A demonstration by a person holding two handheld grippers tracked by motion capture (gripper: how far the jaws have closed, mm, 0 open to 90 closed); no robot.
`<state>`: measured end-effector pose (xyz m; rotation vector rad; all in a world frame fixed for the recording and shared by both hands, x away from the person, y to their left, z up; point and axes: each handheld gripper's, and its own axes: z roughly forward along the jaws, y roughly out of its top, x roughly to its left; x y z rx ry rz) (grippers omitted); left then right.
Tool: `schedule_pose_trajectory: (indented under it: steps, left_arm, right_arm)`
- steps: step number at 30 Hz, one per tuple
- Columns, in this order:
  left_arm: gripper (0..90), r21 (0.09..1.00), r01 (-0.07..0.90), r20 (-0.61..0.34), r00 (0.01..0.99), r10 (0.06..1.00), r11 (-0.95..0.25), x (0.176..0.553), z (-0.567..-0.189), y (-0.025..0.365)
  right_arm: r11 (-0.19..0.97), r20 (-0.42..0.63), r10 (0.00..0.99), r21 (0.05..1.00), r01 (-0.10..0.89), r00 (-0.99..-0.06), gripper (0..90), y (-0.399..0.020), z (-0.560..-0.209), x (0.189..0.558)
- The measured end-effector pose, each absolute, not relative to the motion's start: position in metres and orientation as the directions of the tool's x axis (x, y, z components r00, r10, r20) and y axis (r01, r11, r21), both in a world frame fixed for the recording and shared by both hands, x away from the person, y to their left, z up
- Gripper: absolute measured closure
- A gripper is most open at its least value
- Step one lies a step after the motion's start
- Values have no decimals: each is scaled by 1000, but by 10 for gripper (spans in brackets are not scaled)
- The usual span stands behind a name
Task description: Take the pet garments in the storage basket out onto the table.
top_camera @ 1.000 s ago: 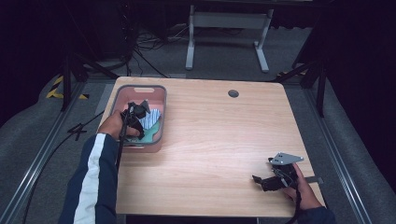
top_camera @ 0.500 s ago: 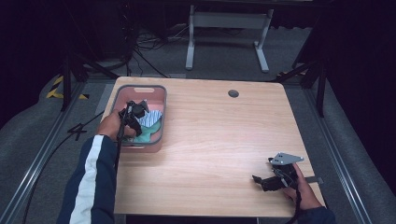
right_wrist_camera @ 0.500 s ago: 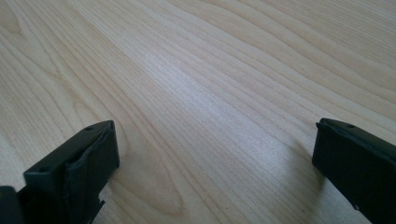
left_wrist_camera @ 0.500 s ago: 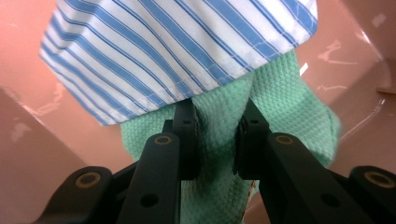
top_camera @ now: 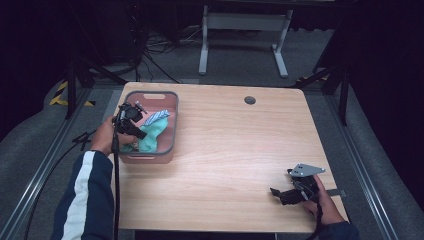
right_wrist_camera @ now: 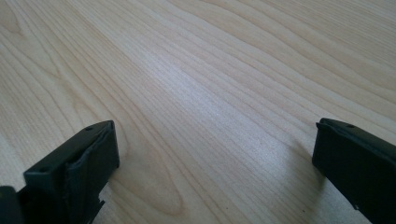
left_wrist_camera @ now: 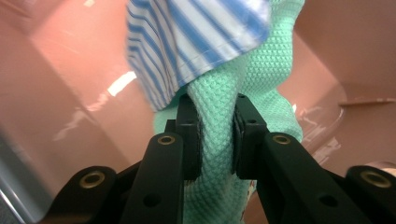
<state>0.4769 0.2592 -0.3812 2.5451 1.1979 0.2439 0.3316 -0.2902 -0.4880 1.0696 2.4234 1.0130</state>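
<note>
Lying inside the pink bin (top_camera: 170,120) at the table's (top_camera: 240,150) ten o'clock, the green knitted cloth (left_wrist_camera: 219,121) is pinched by the left gripper (left_wrist_camera: 215,133), under a blue-striped cloth (left_wrist_camera: 187,42). At five o'clock, the right gripper (top_camera: 278,194) rests with jaws wide apart.

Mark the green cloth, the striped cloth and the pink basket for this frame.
green cloth (left_wrist_camera: 215,121), left gripper view, the fold pinched between the jaws
striped cloth (left_wrist_camera: 196,42), left gripper view, its blue-and-white middle
pink basket (top_camera: 173,131), high view, its grey right rim
</note>
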Motion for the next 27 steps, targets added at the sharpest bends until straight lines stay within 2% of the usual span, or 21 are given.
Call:
schedule_pose_trajectory:
  steps: [9, 20, 27]
  left_arm:
    - [765, 463, 672, 38, 636, 770, -578, 459, -362, 266]
    - [766, 542, 582, 99, 673, 733, -607, 434, -340, 258]
    - [765, 589, 542, 98, 688, 719, -599, 422, -330, 254]
  right_arm:
    - [473, 7, 737, 710, 523, -676, 7, -290, -488, 332]
    - [473, 6, 737, 710, 522, -676, 7, -290, -488, 332]
    - [473, 6, 737, 710, 522, -676, 8, -290, -488, 332]
